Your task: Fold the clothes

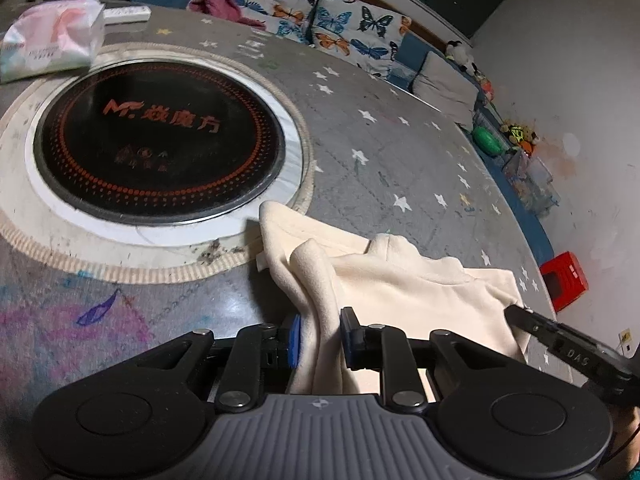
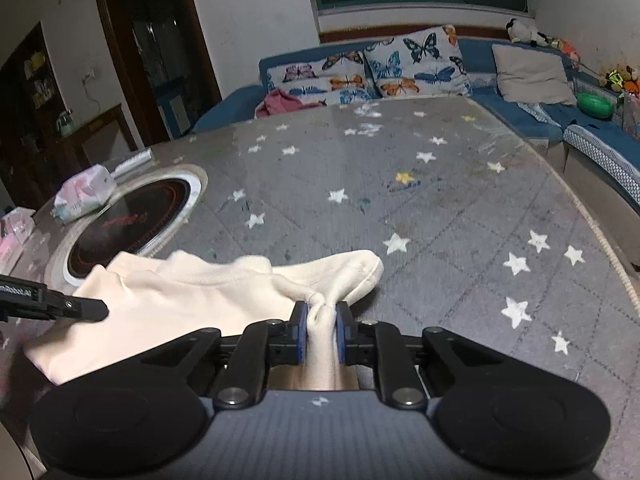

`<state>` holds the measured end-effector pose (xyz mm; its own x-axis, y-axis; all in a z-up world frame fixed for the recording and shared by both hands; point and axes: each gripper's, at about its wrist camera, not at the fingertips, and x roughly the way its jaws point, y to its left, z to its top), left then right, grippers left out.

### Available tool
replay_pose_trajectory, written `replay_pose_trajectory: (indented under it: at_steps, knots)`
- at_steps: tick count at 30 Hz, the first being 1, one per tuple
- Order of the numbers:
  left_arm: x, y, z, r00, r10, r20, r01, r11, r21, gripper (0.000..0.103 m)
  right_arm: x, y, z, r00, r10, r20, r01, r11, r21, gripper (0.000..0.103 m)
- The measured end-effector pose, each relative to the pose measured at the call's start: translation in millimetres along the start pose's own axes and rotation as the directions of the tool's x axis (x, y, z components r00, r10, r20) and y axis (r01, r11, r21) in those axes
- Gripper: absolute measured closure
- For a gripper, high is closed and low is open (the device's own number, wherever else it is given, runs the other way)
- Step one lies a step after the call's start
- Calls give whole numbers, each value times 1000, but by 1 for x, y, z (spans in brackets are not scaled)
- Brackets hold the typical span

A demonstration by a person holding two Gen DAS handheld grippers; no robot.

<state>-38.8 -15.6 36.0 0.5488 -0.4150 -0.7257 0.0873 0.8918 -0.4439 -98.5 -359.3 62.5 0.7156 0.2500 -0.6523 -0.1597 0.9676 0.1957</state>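
Star-patterned table [image 2: 440, 208], cream garment [image 2: 180, 300] lying crosswise, left tongs [image 1: 320, 336] and right tongs [image 2: 322, 320] each pinching its ends

A soft cream fleece top [image 1: 404, 292] lies bunched up on the gray star table cover. It is wrinkled, not flat. One end reaches the edge of the round black cooktop. Two parts of its near edge are pulled up into folds.

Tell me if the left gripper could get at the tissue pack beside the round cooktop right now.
Probably not yet: the left gripper is shut on the cream garment. The path over the cooktop to the tissue pack looks free.
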Motion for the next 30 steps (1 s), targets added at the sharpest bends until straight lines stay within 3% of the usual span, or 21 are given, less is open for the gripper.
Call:
replay_pose_trajectory:
  at_steps: [11,21,26,30]
  knots:
    - [4,-25,7,1000,4,22,-7,995,96,87,-18,-4,8,997,-33,63,33,999,1,91]
    - [18,-33,3,999,36,10,-37,989,144,86,-12,-19,2,996,-80,30,79,997,21,91]
    - [22,-32,3,999,51,6,-51,988,146,80,1,-26,-3,996,-84,-8,84,996,41,90]
    - [24,-33,2,999,51,7,-52,986,157,66,7,-30,-6,996,-89,-19,90,995,54,81]
